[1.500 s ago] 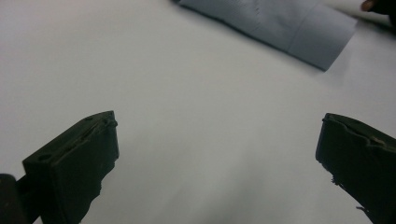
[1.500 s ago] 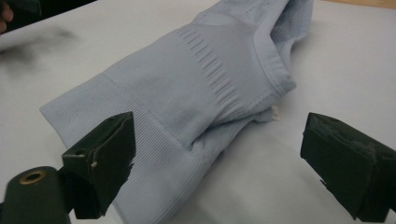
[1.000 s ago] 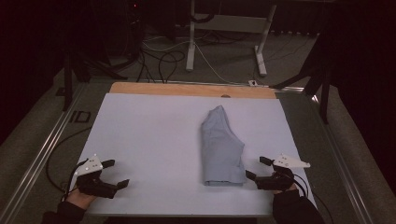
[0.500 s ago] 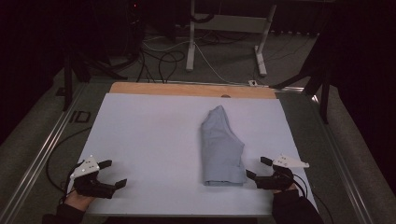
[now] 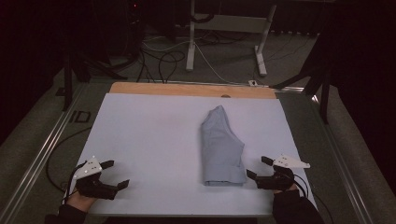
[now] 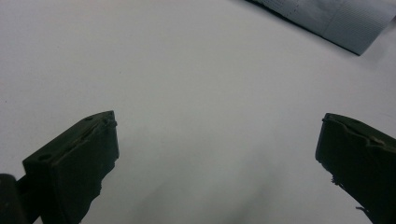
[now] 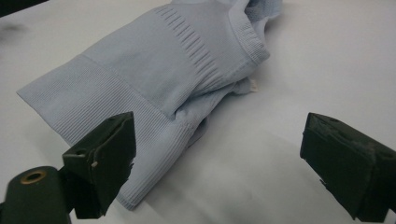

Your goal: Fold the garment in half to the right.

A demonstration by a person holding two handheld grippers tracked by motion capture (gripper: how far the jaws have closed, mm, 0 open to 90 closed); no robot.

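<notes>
1. High view. A folded pale-blue garment is seen lying on a white sheet that covers the table; a strip of bare wood is left exposed at the far edge. The right gripper is held low with its jaws spread wide, the garment's near corner lying just beside its tips. The left gripper is likewise spread wide and empty, the garment lying well apart from it, toward the right gripper. A metal rail is seen outboard of the left gripper. Beyond the table, a dim floor with loose cables and a white stand is visible.

2. Left gripper view. The left gripper is shown with its jaws set far apart over bare white sheet; nothing is held. One ribbed corner of the garment is seen ahead of the jaws and to one side.

3. Right gripper view. The right gripper is shown wide and empty. The garment, with its ribbed hem nearest, is overlapped by one jaw; the other jaw stands over bare sheet. If a grasp is intended, the step is judged best done by shifting the jaws sideways until the stacked layers at the hem lie between them, so that all folds are caught together and the sheet beneath is not pinched.
</notes>
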